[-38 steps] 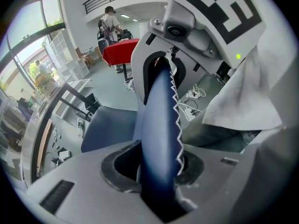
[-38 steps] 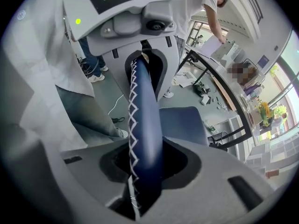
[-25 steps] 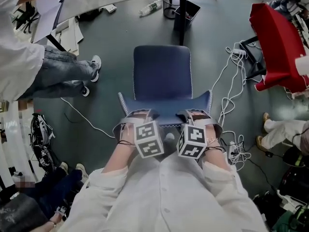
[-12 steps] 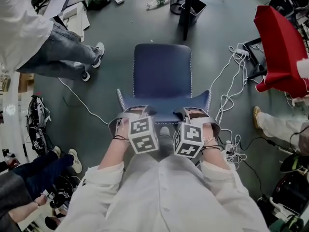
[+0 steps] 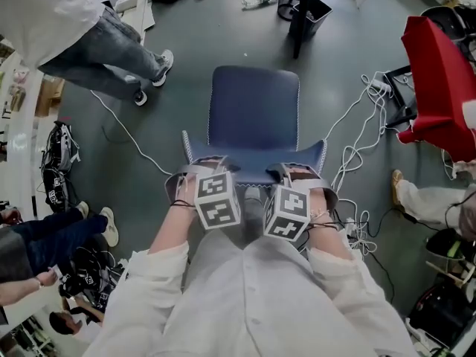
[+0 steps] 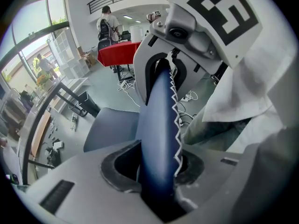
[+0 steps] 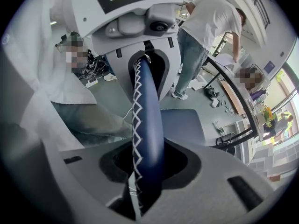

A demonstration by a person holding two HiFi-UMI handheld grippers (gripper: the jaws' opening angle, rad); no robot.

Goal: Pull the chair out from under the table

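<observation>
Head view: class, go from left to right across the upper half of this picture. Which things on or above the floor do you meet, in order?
standing person's jeans → blue chair → white cables → red cloth

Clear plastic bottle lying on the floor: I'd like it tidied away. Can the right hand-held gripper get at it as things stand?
Probably not. The right hand-held gripper is clamped on the backrest of the blue padded chair, and the clear plastic bottle lies beyond the whole seat.
</observation>
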